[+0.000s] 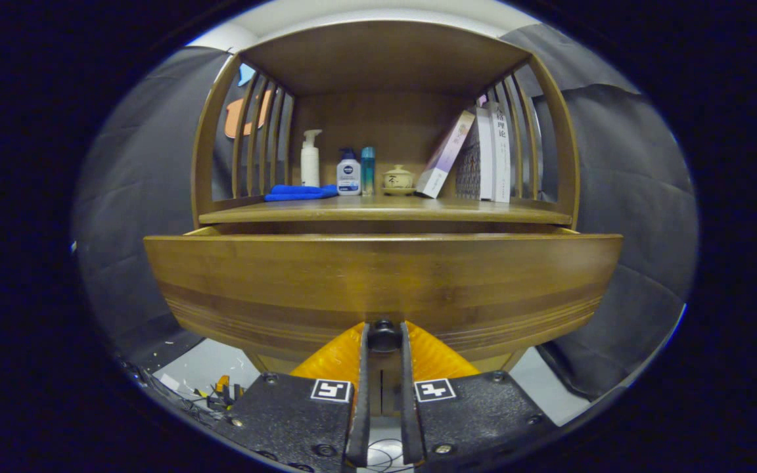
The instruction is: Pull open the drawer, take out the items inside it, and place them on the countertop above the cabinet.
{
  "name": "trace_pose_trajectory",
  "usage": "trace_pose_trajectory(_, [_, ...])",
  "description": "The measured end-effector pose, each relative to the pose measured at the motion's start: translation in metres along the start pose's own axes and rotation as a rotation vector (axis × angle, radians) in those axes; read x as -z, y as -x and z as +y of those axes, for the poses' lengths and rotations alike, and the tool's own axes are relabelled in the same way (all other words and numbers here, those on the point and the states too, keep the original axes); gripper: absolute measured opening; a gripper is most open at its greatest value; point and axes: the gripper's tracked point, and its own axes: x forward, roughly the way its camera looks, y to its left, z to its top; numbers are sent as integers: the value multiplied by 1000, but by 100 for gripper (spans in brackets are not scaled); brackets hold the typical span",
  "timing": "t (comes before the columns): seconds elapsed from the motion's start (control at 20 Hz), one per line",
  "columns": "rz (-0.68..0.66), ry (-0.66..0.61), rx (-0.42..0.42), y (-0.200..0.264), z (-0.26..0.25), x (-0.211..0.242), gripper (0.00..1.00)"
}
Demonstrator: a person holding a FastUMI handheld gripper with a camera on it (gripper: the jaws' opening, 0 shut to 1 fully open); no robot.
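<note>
Nearest to us, the tongs (384, 336) are drawn narrow, both fingers (360, 381) pressing on the small dark knob (384, 335) of the drawer front (382, 282), one on each side of it. The knob sits low at the middle of that front. We see the drawer pulled out toward us from the wooden cabinet (385, 131), so that a dark gap lies between its top edge and the counter (385, 210) above; what lies inside the drawer we cannot tell, since the front hides it.

Beyond the drawer, on the counter, we note from one side to the other: a folded blue cloth (299, 192), a white pump bottle (310, 159) behind it, a white bottle with a dark cap (348, 173) just beside a slim teal bottle (368, 171), a small lidded ceramic pot (398, 179) on a saucer, and a row of books (490, 154), the nearest one to the pot, a pale book (445, 154), leaning against the upright ones. Curved slatted sides (260, 138) flank the counter, and a wooden top board spans above it.

Below the cabinet, a pale floor (207, 368) carries some small debris near the tongs' body.
</note>
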Motion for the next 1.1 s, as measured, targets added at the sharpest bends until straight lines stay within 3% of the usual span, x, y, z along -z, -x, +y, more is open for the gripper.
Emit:
trace_pose_trajectory(0.55, [7, -17, -26, 54, -2, 18, 22])
trace_pose_trajectory(0.9, [1, -17, -24, 62, -5, 29, 22])
trace_pose_trajectory(1.1, [-46, -19, -23, 68, -10, 19, 29])
